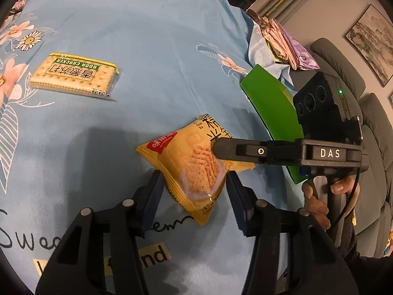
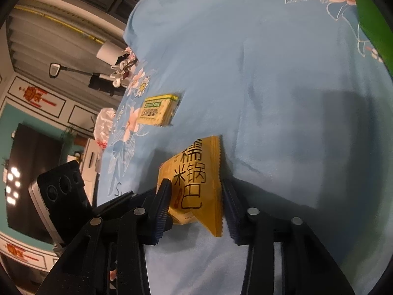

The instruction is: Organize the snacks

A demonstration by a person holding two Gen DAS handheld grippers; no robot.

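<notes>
A yellow snack bag (image 1: pixel 189 164) with a cracker picture lies on the blue floral cloth (image 1: pixel 159 49). My left gripper (image 1: pixel 194 179) straddles its near end, and both blue pads touch the bag's sides. From the right, a finger (image 1: pixel 226 148) of the right gripper reaches over the bag's far end. In the right wrist view the same bag (image 2: pixel 196 184) sits between the right gripper (image 2: pixel 195 189) pads, both pressing on it, with its serrated seam bent up. A soda cracker pack (image 1: pixel 73 76) (image 2: pixel 158 110) lies flat, apart, further out on the cloth.
A green flat box (image 1: pixel 272 108) (image 2: pixel 373 19) stands at the cloth's right edge. Folded patterned cloths (image 1: pixel 282 41) lie behind it, and a grey sofa (image 1: pixel 368 123) is beyond. A person's hand (image 1: pixel 316 201) grips the right gripper's handle.
</notes>
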